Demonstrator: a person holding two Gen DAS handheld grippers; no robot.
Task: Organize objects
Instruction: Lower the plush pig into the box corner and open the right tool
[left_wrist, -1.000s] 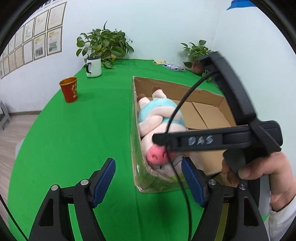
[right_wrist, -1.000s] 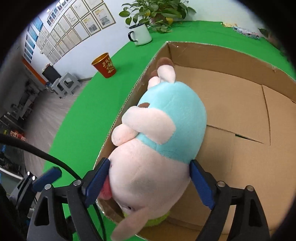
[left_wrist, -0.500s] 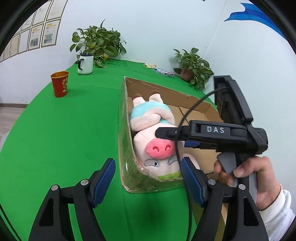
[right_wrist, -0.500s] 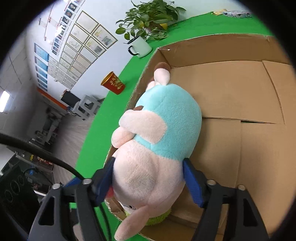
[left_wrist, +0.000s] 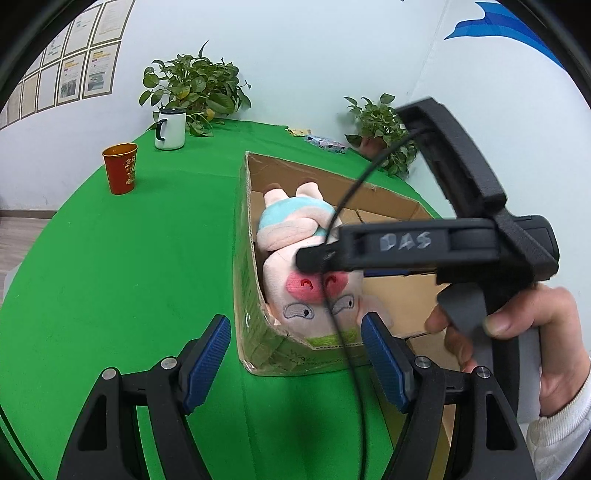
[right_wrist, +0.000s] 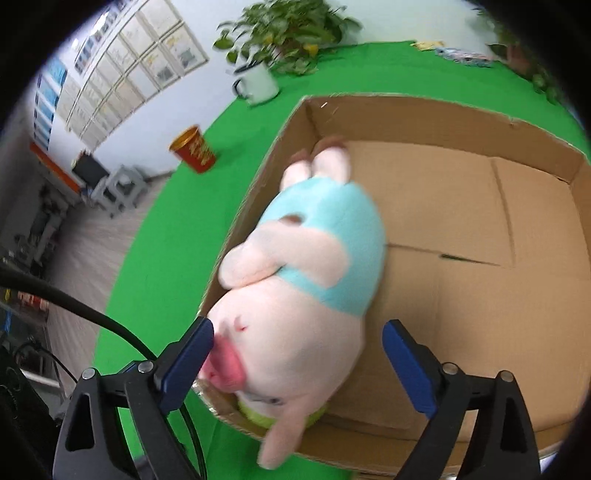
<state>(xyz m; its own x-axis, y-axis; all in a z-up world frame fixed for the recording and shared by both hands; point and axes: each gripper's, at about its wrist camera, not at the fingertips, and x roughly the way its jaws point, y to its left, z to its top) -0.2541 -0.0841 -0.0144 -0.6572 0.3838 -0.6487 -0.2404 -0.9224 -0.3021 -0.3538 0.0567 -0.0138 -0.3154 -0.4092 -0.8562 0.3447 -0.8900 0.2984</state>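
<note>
A pink plush pig (right_wrist: 314, 266) in a light blue shirt lies on its back along the left wall of the open cardboard box (right_wrist: 406, 118), head toward the near corner. My right gripper (right_wrist: 299, 332) hangs over the head and its jaws are opening; the pads stand off the plush, the right one clearly apart. In the left wrist view the pig (left_wrist: 306, 295) shows upside down inside the box (left_wrist: 245, 280), with the right gripper's black frame (left_wrist: 443, 243) above it, held by a hand (left_wrist: 517, 332). My left gripper (left_wrist: 295, 328) is open and holds nothing, above the green cloth before the box's near corner.
A red paper cup (left_wrist: 120, 168) and a white enamel mug (left_wrist: 170, 129) stand on the green table (left_wrist: 110, 277) at the far left. Potted plants (left_wrist: 192, 88) sit at the back edge, small packets (left_wrist: 325, 142) behind the box. A black cable (left_wrist: 351, 369) hangs across the left wrist view.
The right gripper's jaws have spread from pressing the pig's head to standing apart from it. The pig stays lying in the box. The left gripper keeps the same opening.
</note>
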